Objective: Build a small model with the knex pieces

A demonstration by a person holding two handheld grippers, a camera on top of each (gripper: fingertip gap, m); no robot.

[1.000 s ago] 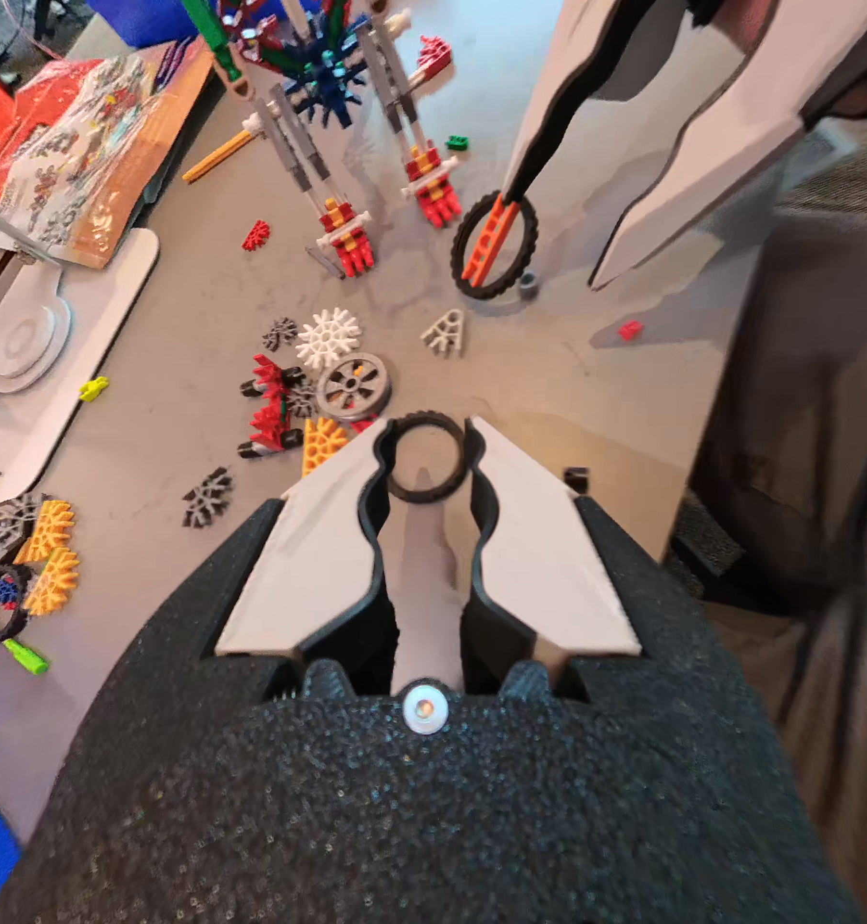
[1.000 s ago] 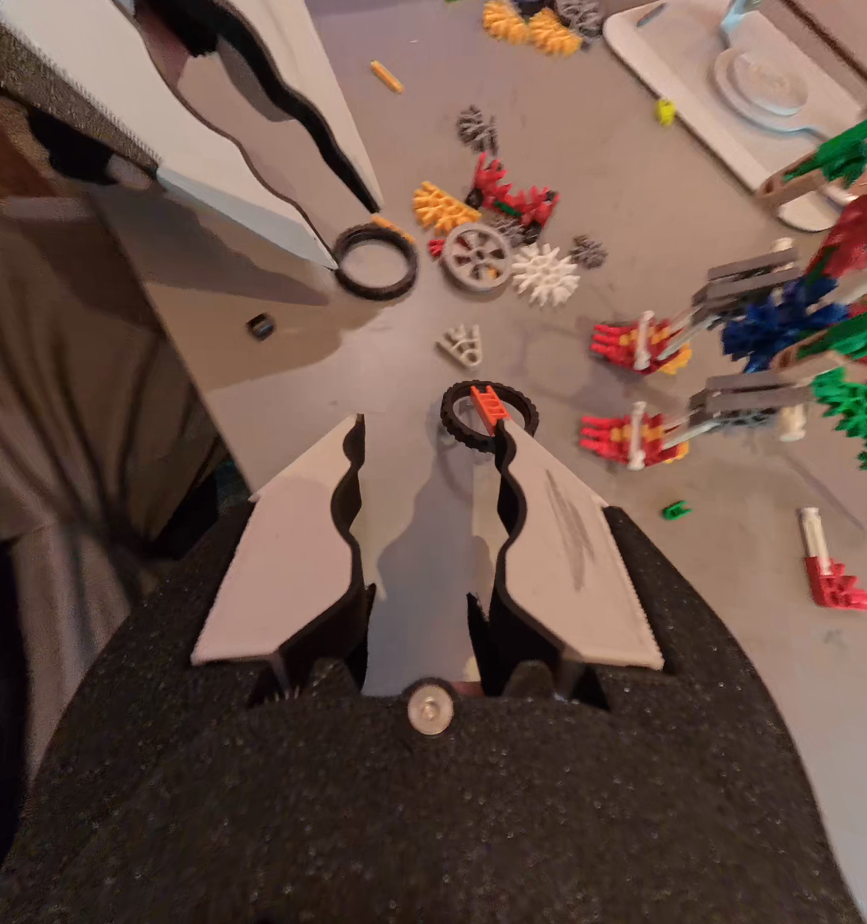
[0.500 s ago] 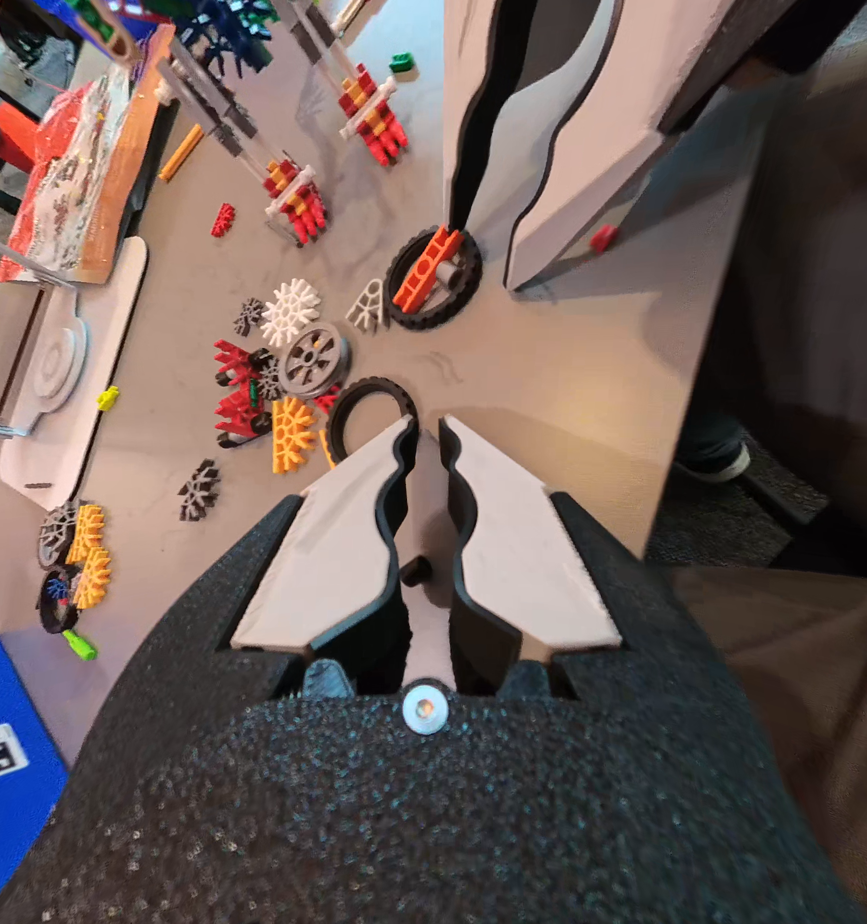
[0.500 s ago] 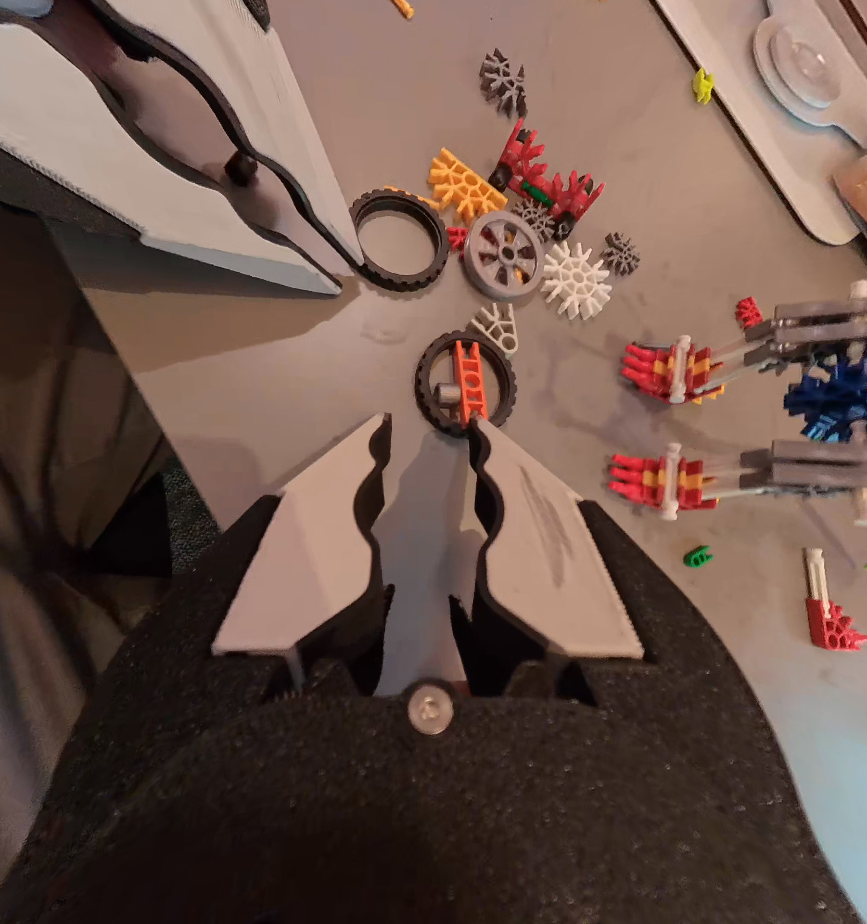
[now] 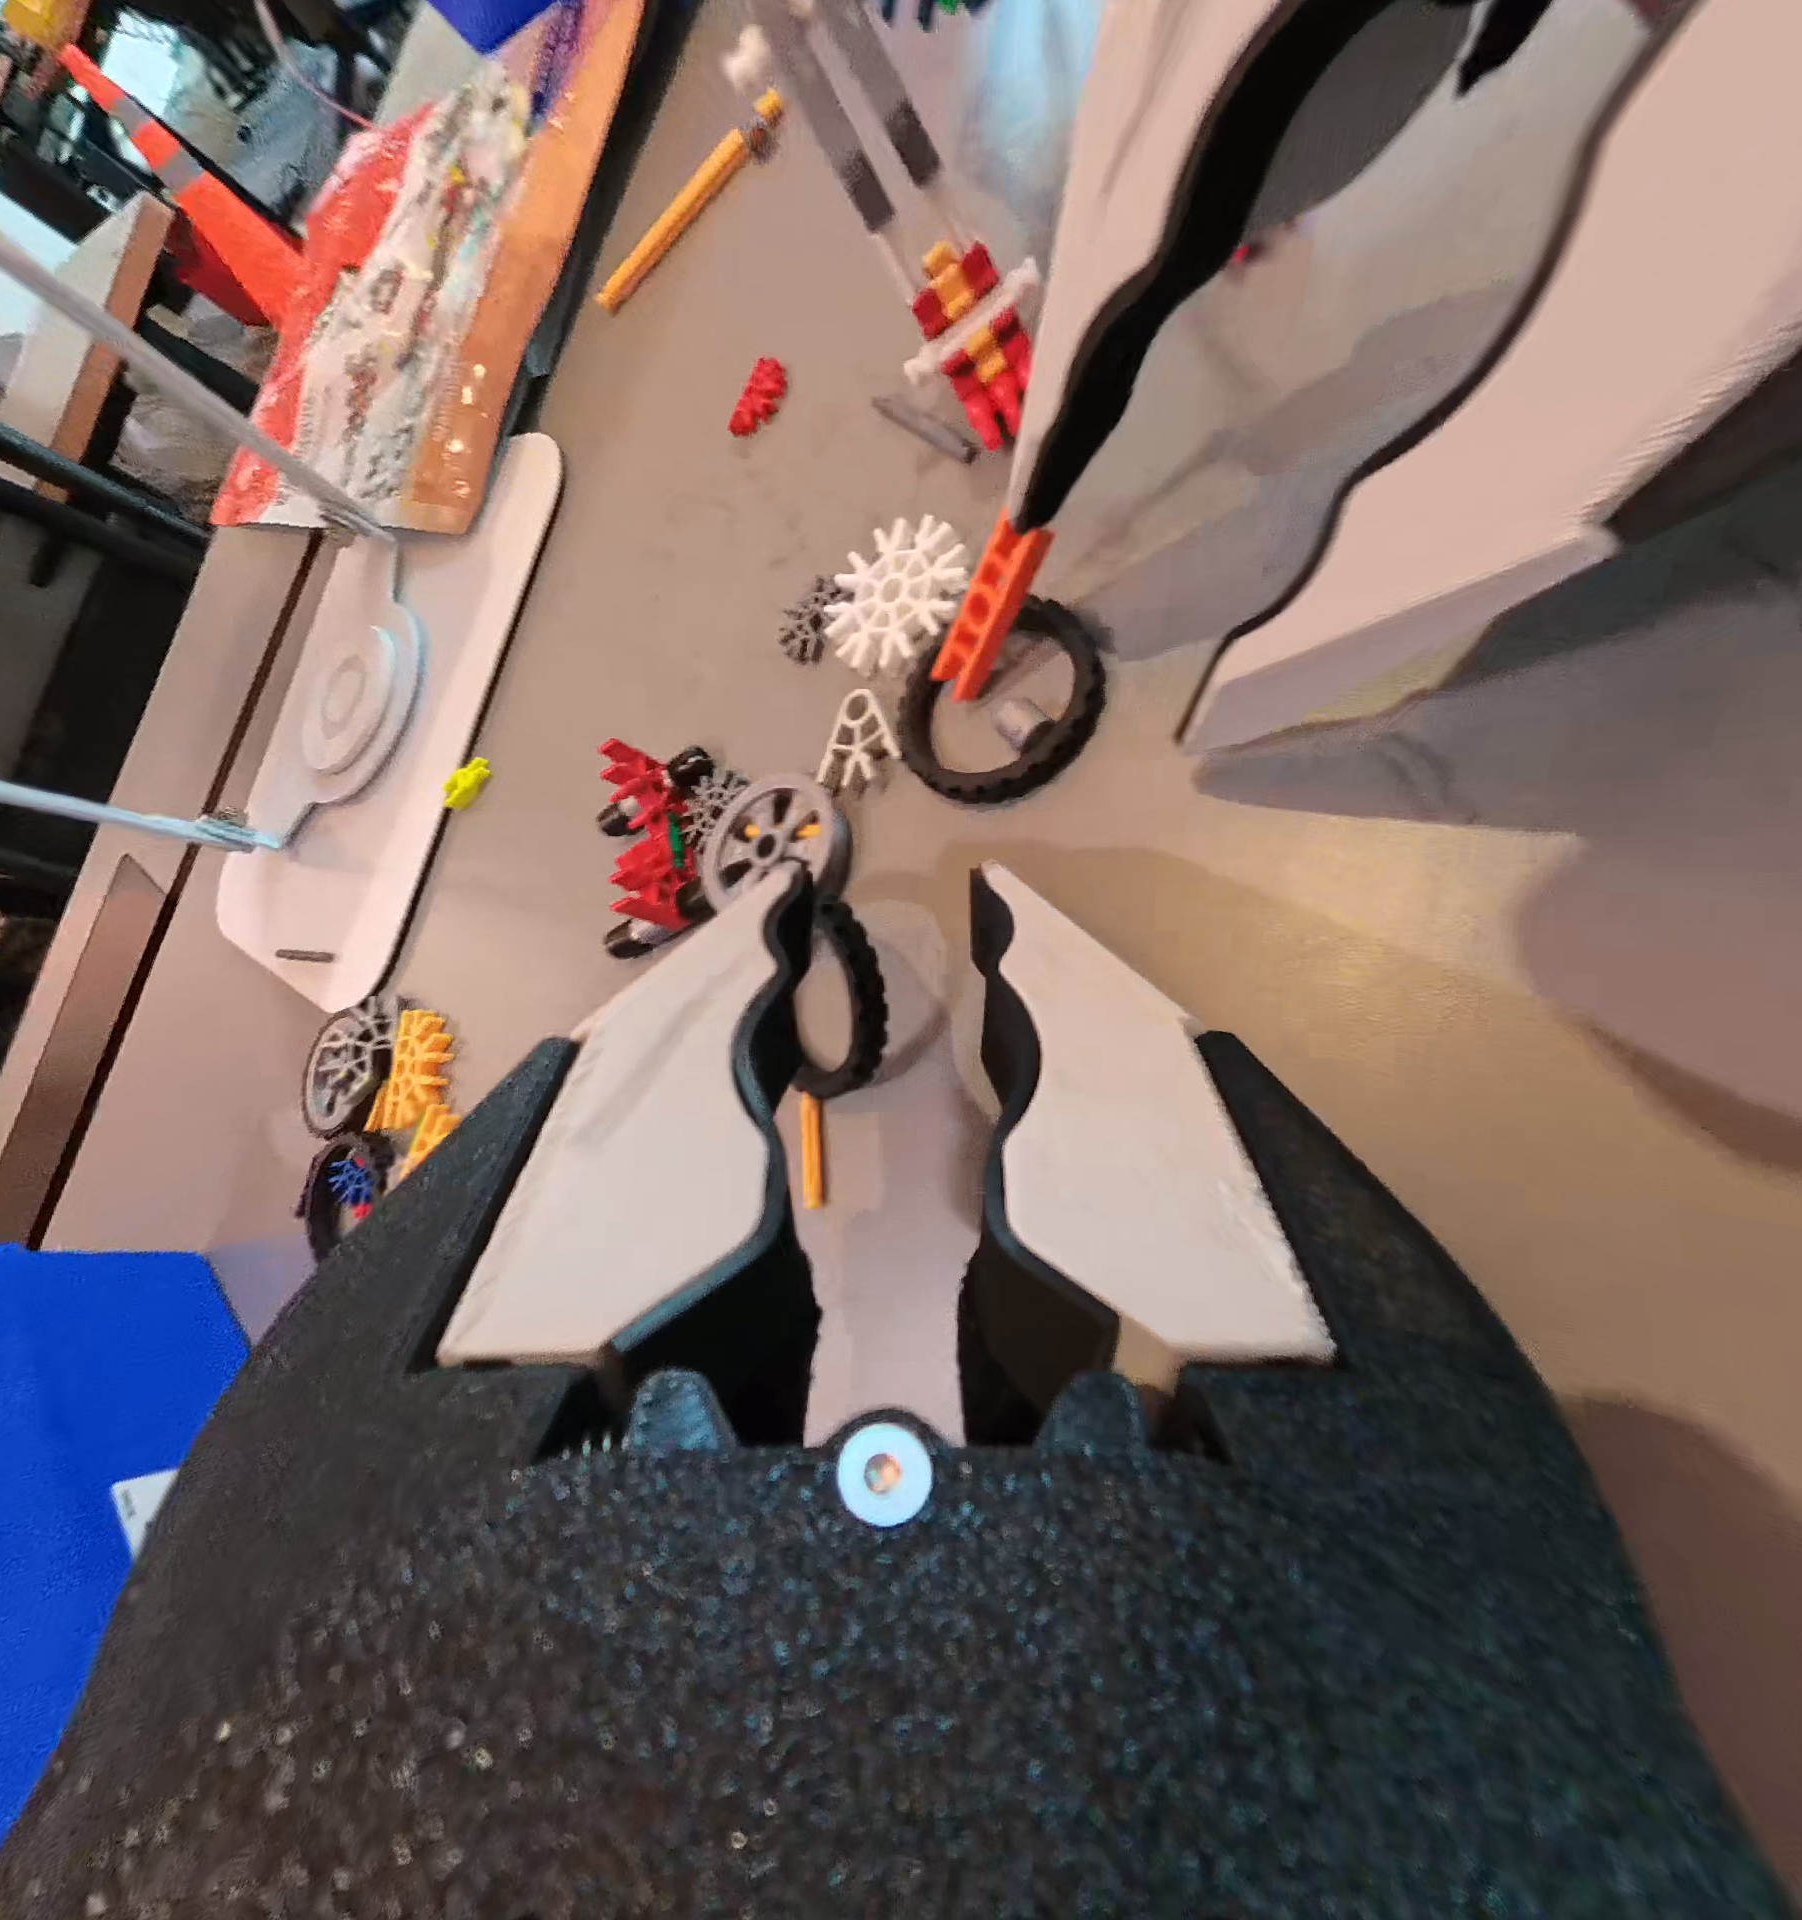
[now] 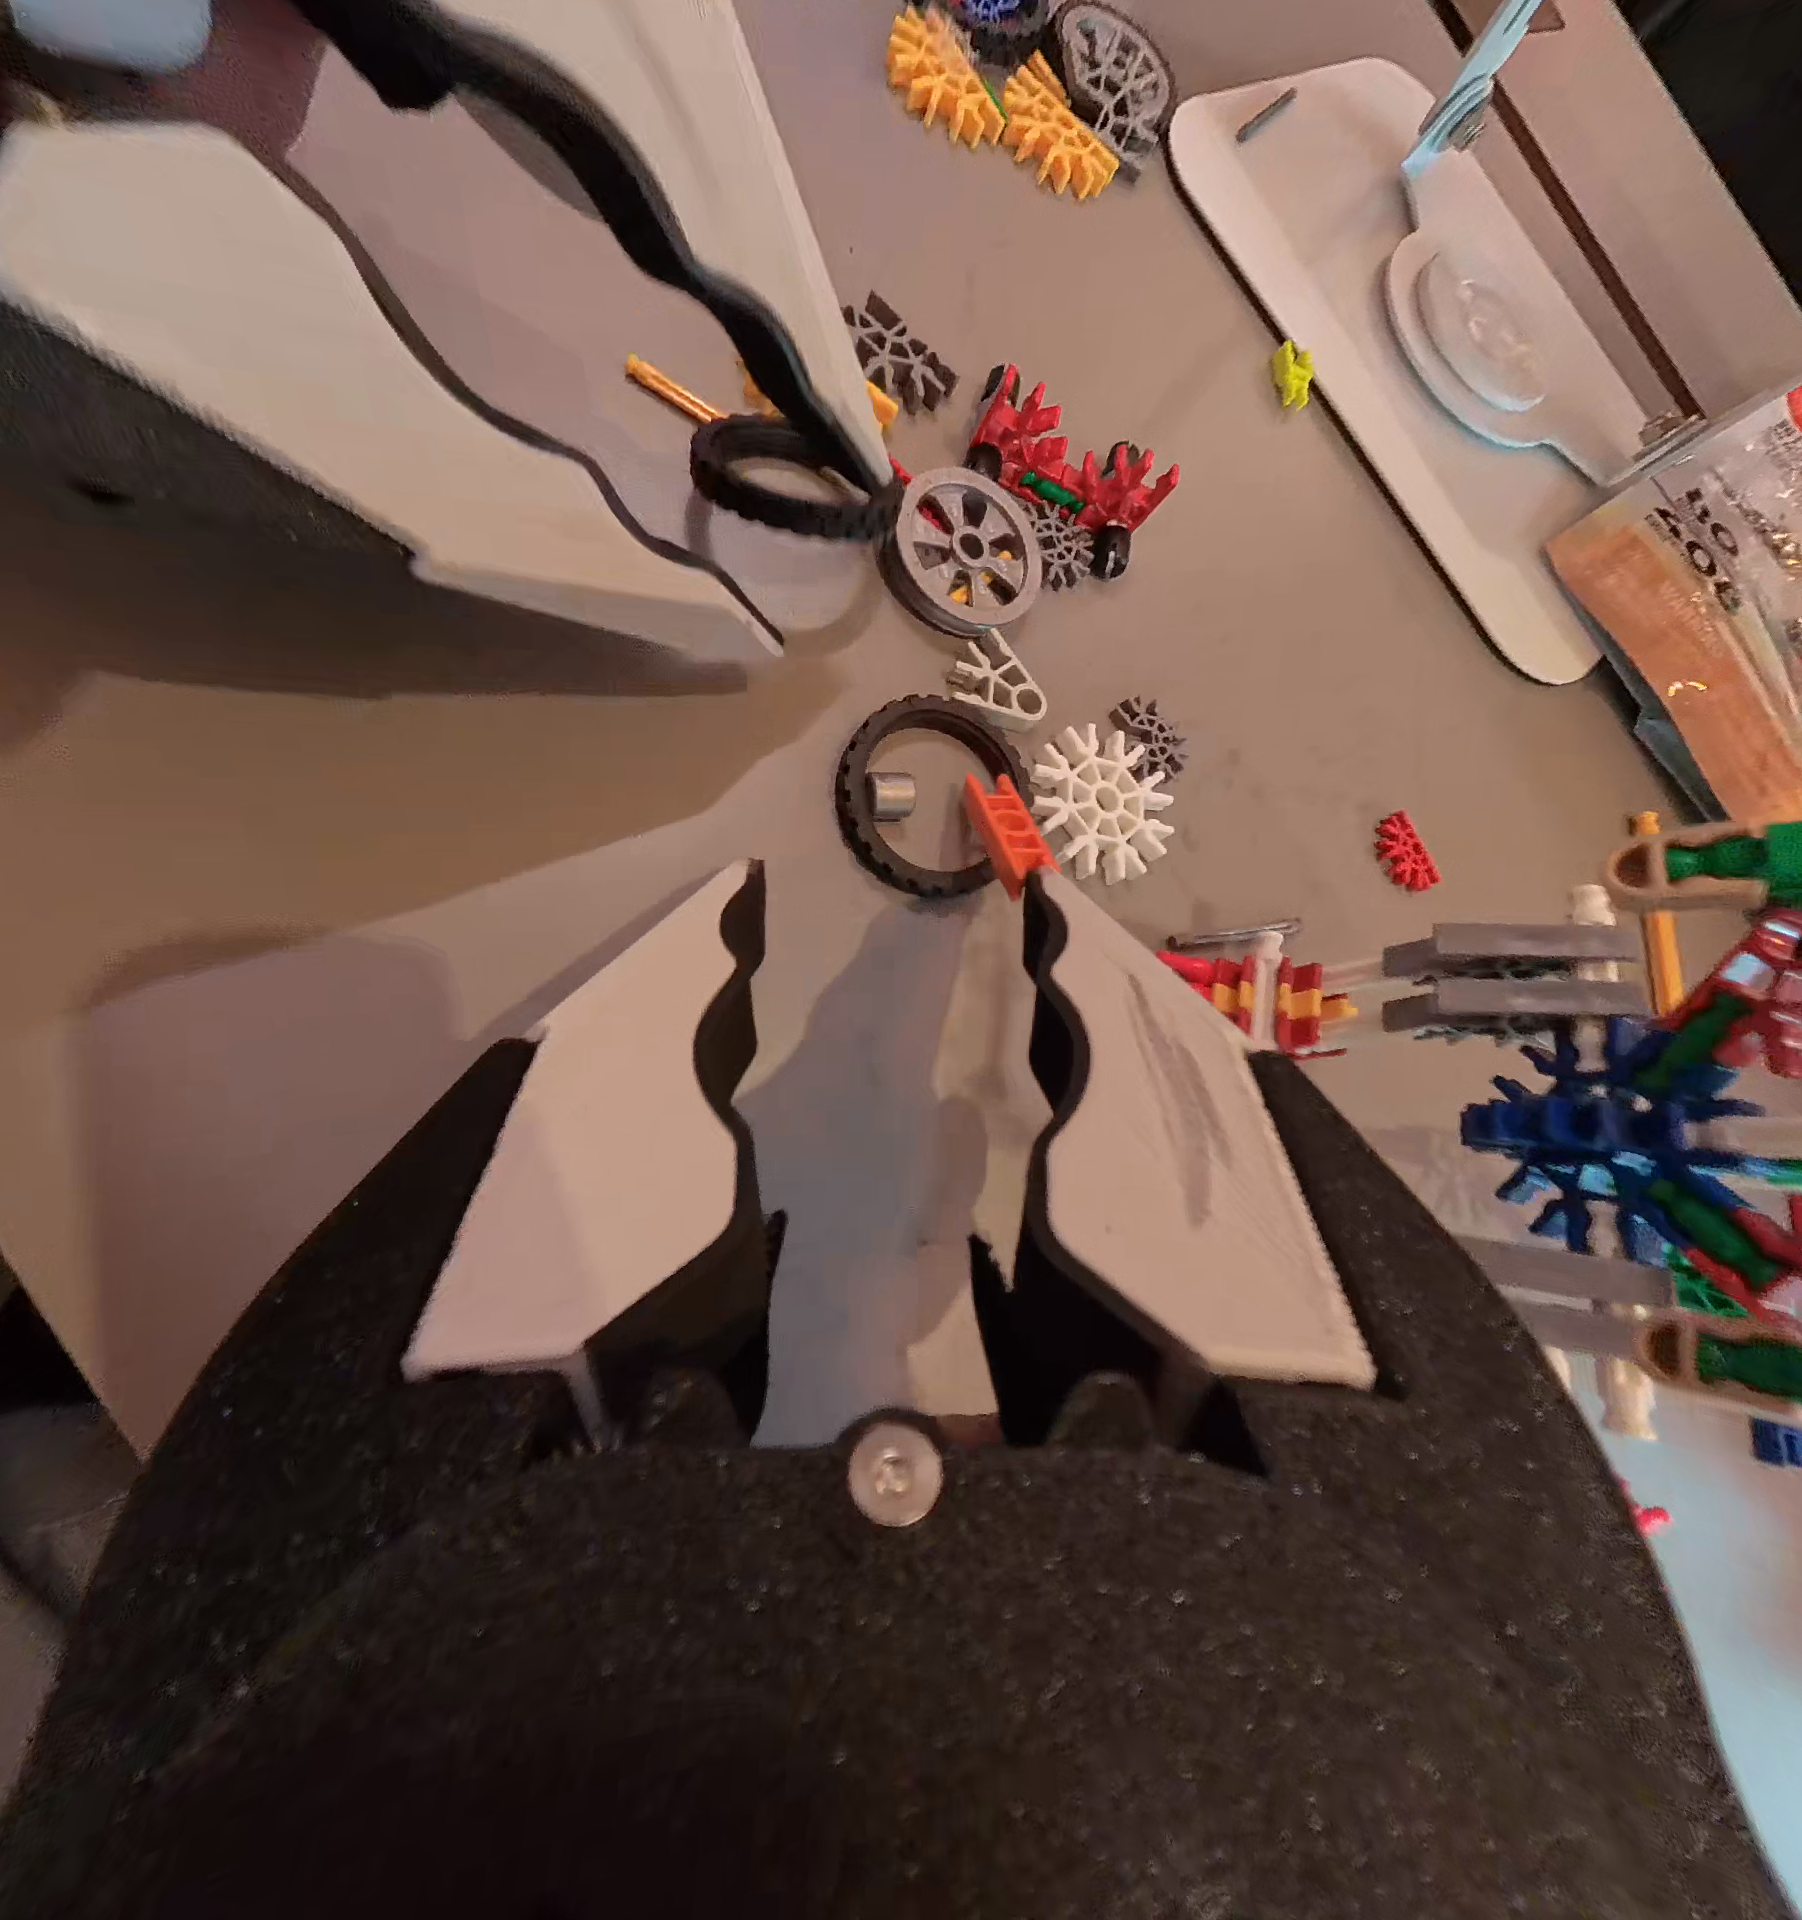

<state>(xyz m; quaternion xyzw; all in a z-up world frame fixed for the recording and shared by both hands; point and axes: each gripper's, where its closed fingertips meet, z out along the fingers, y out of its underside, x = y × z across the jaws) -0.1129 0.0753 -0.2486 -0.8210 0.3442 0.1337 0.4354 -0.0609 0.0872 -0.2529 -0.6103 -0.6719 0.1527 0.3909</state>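
While spread wide over the grey tabletop, left gripper grasps nothing; black tyre ring tilted up on edge between the fingers, leaning on the inner face of the left finger, apart from the right one. Thin orange rod flat on the table just nearer than the ring. Grey spoked wheel just beyond the left fingertip, touching a cluster of red connectors to its left.

Right gripper likewise released, jaws wide. Orange ladder-shaped piece at the tip of its right finger, touching it, perhaps stuck to it; motion blur leaves this unsure. Piece hangs over the rim of a second black tyre ring lying flat, with a small grey cylinder inside. White snowflake connector just right of that ring, pale fan-shaped connector at its far edge. Built model of blue, green and red pieces further right.
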